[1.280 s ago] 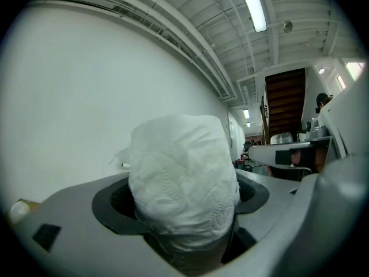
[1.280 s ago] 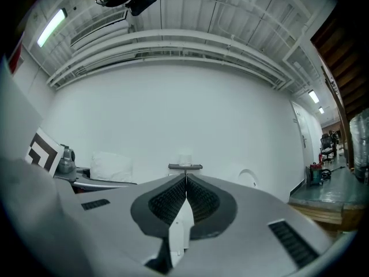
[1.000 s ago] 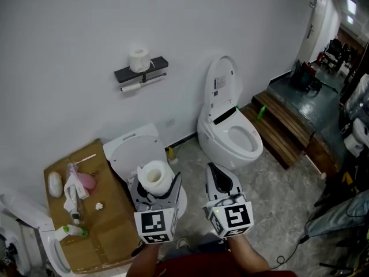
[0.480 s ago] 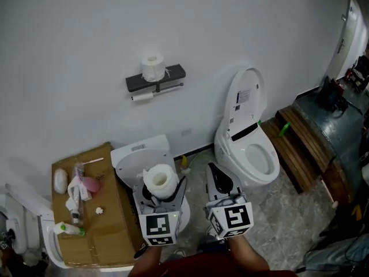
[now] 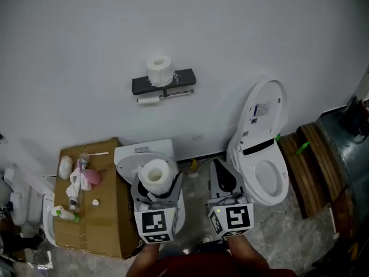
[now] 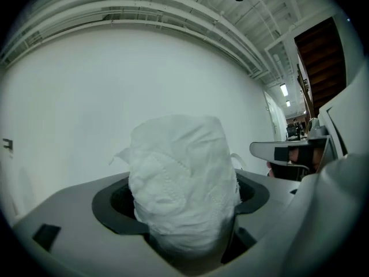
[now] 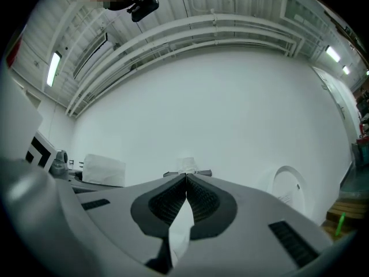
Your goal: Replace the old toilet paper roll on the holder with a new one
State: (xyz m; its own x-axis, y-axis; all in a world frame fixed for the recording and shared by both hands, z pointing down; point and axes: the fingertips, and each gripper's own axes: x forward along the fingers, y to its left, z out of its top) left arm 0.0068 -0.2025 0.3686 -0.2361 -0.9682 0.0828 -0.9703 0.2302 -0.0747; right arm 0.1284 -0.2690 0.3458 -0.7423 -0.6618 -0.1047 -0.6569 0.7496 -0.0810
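The black wall holder [image 5: 164,85] carries a white roll [image 5: 159,69] standing on its shelf, and a thin old roll [image 5: 149,99] hangs on the bar below. My left gripper [image 5: 157,188] is shut on a new toilet paper roll [image 5: 154,172], held upright low in the head view. In the left gripper view the new roll [image 6: 183,178] fills the gap between the jaws of the left gripper [image 6: 184,224]. My right gripper [image 5: 218,167] is shut and holds nothing. In its own view the right gripper [image 7: 185,180] points level at the holder [image 7: 187,171] on the far wall.
A white toilet [image 5: 262,160] with its lid raised stands to the right. A second white toilet lid [image 5: 143,153] lies under the left gripper. A cardboard box [image 5: 98,229] with bottles and cloths sits at the left. Wooden steps [image 5: 316,157] run along the far right.
Both grippers have travelled level across the room with me. In the head view the holder and the toilet have slid to the right. The left grip on the new roll is unchanged.
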